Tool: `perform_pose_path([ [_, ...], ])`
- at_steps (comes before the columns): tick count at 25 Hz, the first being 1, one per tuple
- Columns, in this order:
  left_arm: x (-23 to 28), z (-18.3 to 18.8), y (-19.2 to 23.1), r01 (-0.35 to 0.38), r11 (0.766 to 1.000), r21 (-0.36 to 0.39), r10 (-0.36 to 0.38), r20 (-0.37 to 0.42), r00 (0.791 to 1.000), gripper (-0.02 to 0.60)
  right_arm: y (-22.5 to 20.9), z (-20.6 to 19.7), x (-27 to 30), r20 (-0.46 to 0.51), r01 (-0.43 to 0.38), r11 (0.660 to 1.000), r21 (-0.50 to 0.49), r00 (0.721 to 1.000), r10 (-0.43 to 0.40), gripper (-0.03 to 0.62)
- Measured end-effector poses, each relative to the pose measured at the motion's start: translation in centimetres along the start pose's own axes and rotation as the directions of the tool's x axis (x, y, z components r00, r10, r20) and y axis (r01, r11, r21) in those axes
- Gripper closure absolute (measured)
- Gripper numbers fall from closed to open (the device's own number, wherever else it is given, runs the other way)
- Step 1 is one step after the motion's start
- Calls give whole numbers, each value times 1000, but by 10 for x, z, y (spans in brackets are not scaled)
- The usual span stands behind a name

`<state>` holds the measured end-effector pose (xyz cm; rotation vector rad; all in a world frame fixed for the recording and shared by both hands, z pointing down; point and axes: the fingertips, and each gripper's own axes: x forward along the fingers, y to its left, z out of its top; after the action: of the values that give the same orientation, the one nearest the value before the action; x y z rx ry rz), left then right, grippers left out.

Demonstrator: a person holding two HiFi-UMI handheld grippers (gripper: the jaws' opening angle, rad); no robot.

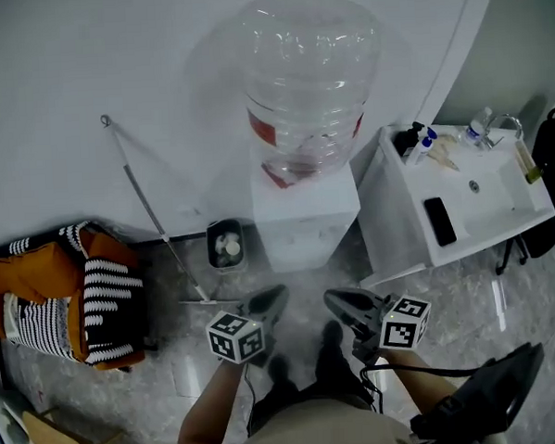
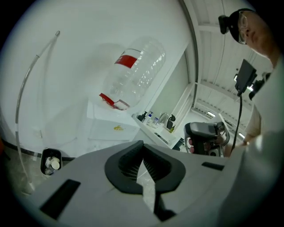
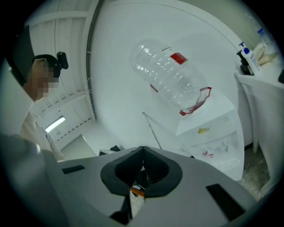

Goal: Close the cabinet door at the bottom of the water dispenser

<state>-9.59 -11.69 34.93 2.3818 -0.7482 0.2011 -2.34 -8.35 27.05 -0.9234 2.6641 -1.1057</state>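
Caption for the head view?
Shut left gripper and shut right gripper face the white water dispenser and its clear bottle.

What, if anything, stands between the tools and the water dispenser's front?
Nothing visible does. Only floor lies between the left tool, the right tool and the front of the water dispenser. In the head view the small bin stands left of it, the sink unit right, both off the path.

Water dispenser (image 1: pixel 305 215) stands between bin (image 1: pixel 226 245) and, seemingly, a sink (image 1: pixel 500 209).
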Motion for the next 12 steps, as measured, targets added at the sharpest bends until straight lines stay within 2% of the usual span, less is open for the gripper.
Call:
perform_pose_path([
  [5, -48, 30, -26, 47, 998, 47, -51, 73, 996, 589, 45, 4, 9, 6, -16, 989, -147, 1000, 17, 577],
  [12, -115, 55, -60, 54, 987, 149, -76, 144, 987, 589, 115, 4, 16, 30, -26, 949, -314, 999, 38, 577],
])
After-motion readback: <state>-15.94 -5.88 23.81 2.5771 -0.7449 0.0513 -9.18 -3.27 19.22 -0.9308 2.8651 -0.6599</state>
